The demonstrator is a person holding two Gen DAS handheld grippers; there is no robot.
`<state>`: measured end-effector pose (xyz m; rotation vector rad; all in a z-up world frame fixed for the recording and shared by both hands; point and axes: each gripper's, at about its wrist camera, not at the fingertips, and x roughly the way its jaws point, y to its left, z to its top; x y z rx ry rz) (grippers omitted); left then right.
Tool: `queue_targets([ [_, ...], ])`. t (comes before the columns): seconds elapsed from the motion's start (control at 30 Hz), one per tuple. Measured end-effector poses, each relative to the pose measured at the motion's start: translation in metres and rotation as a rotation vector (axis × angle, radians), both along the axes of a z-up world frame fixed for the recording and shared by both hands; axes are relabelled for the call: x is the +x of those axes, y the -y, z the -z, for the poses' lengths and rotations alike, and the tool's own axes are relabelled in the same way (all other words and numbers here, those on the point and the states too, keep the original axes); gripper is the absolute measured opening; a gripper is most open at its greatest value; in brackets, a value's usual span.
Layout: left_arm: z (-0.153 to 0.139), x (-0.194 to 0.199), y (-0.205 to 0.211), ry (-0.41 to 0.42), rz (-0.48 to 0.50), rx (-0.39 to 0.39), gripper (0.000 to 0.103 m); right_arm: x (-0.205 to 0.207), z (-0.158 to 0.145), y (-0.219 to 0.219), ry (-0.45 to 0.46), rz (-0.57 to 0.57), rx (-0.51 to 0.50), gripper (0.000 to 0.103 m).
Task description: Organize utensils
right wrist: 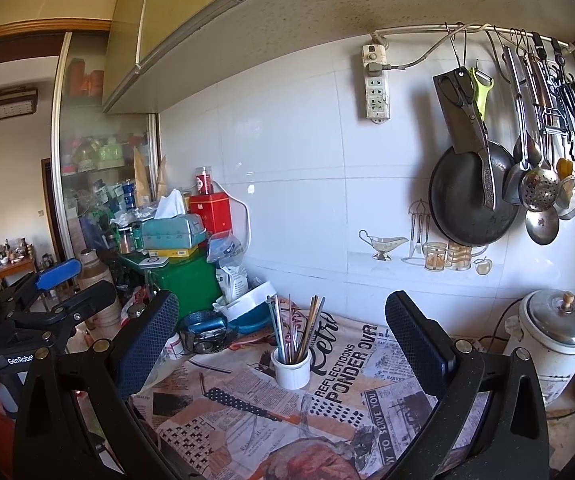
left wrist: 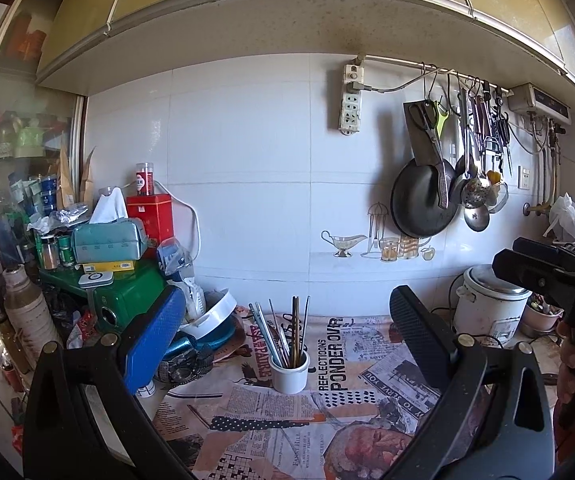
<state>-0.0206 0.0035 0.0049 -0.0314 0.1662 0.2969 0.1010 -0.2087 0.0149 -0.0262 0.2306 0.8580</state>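
**A:** Chopsticks and thin metal sticks (left wrist: pixel 287 334) stand bunched upright in the small white ceramic cup (left wrist: pixel 289 374), which sits on the newspaper-print cloth (left wrist: pixel 287 432) covering the tabletop, roughly midway between the two grippers. So is the job finished?

**B:** It looks close to it. No loose utensil lies on the cloth that I can see, and the long-handled ladles and skimmer (right wrist: pixel 535 184) hang from the wall rail beside the black round pan (right wrist: pixel 471 196).

**A:** And the grippers?

**B:** The left gripper (left wrist: pixel 287 332) has its jaws spread wide with nothing between them; the right gripper (right wrist: pixel 283 332) is likewise spread and empty. Both hover short of the cup, not touching it.

**A:** Anything left?

**B:** Perhaps straightening the bundle; I cannot tell whether the clutter at the left hides more utensils.
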Motion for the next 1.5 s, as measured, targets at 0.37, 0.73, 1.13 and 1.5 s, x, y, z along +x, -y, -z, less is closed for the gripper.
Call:
queue_targets([
  [0.37, 0.0015, 0.0040, -0.0019, 0.001, 0.005, -0.009, 0.102, -0.0015, -0.0012, -0.0047, 0.005, -0.006, 0.001, 0.103],
  [0.73, 0.0025, 0.0019, -0.0020, 0.004, 0.013, -0.020, 0.102, -0.0020, -0.0015, -0.0086, 0.007, -0.009, -0.004, 0.103],
  [1.13, -0.0006, -0.0028, -0.0052, 0.026, 0.022, -0.047, 0.102, -0.0021, -0.0025, -0.0101, 0.015, -0.010, -0.007, 0.103],
  [1.5, -0.0014, -0.0013, -0.0030, 0.028, 0.049, -0.042, 0.102, 0.0001, -0.0009, -0.0100, 0.008, -0.004, -0.003, 0.103],
])
